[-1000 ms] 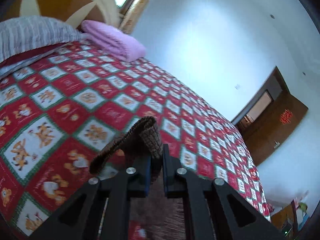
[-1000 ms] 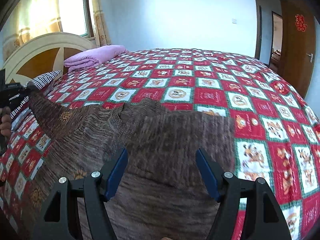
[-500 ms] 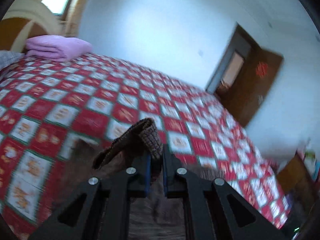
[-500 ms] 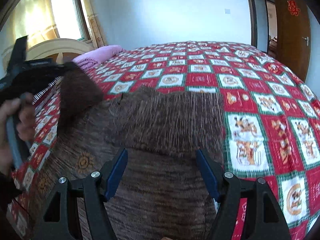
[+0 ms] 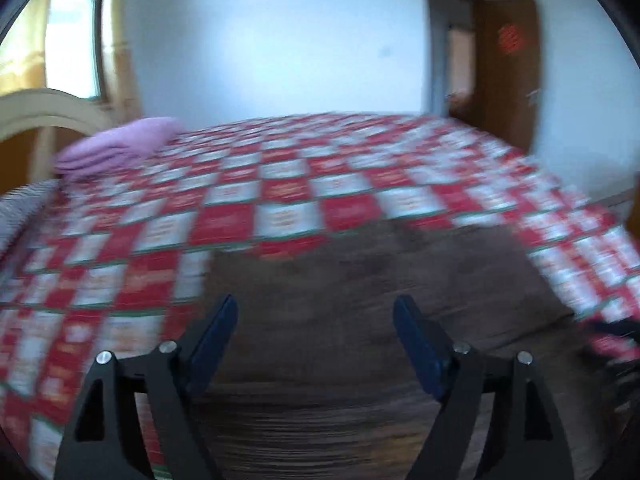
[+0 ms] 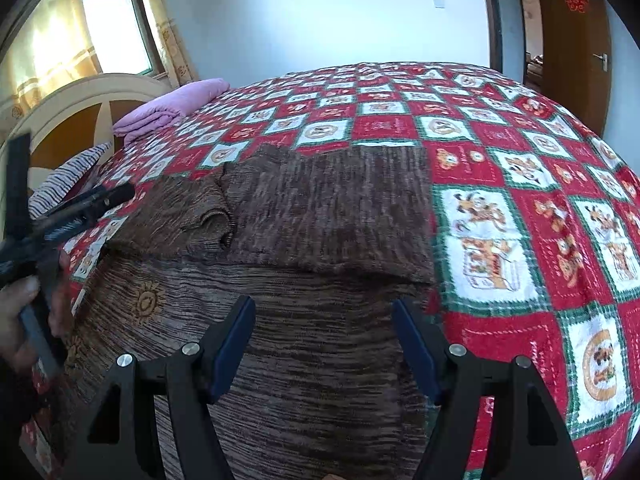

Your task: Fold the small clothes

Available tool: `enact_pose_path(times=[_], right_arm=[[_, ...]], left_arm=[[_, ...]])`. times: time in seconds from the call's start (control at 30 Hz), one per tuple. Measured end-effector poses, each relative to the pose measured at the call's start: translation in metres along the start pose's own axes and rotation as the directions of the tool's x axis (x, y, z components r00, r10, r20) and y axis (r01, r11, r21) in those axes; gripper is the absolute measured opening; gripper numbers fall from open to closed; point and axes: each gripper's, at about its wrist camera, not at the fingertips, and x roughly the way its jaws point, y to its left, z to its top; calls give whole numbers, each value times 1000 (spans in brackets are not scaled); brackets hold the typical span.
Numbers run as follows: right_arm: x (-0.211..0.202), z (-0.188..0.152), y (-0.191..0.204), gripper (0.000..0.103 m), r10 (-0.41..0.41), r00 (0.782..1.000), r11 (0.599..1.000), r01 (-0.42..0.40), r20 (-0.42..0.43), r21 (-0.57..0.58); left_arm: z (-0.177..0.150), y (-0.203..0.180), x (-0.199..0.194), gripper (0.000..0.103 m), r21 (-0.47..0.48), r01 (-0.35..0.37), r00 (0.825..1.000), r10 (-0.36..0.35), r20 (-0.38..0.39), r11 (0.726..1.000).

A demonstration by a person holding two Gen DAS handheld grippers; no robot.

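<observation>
The brown knitted sweater (image 6: 320,240) lies spread on the checked bedspread (image 6: 520,200), filling the lower middle of both views, with both sleeves folded in across the chest. It looks soft and limp, a loose ribbed knit that would sag and stretch rather than hold a shape, light enough for one pinch but apt to drag on the cloth under it. I would judge the hem or a folded side edge the best place to take hold, pinching through both layers.

The left gripper (image 5: 316,320) has its jaws opening, with nothing between them; the sweater lies below. The right gripper (image 6: 324,320) hangs spread wide over the sweater body, holding nothing.

The right view is sharp and shows the folded sleeve cuff (image 6: 216,216) near centre and, at far left, a hand (image 6: 24,316) holding the left gripper. The left view is smeared by motion; it gives only a brown patch.
</observation>
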Motion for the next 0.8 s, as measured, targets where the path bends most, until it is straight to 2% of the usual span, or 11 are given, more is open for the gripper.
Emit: enact_pose_path(times=[0.07,0.13,0.2,0.3,0.37,0.47,0.53,0.63,0.7,0.77,0.8], right_arm=[[2,6,7,71,18,1000,1000,-18,-10,-3],[7,17,17,71,44,999,999,-44,-24,-1],[16,30,33,71,38,999,998,-39,-38,-45],[38,48,62,71,8,997,993,-18,-78,-120],[57,59,81,71,-4,995,987,-12,-98,-159],[90,68,111,71,-37,991,974,6,-131,-228],[117,70,126,71,-53,982,964,3,-183,-266],[146,72,137,71,-164,972,929,93,-171,-359],[149,88,116,71,-222,966,937,175,-131,-302],[144,104,81,71,-269,957,954,249,-109,-169],[137,111,57,71,-318,943,947,310,-94,-88]], left_arm=[[-7,25,18,83,17,-120,991,121,-48,993],[-18,52,39,83,36,-209,971,212,-111,977],[-26,63,52,83,49,-247,956,252,-153,968],[-37,73,57,84,19,-219,957,219,-189,975],[-38,72,58,91,20,-234,952,234,-196,972],[-44,74,61,95,4,-236,954,233,-190,972],[-45,78,60,98,-27,-234,956,225,-190,972],[-45,86,64,100,-76,-205,961,186,-206,976],[-46,89,64,102,-95,-196,962,173,-211,976],[-46,90,65,103,-105,-192,963,167,-212,976],[-46,90,65,103,-106,-192,963,166,-211,976]])
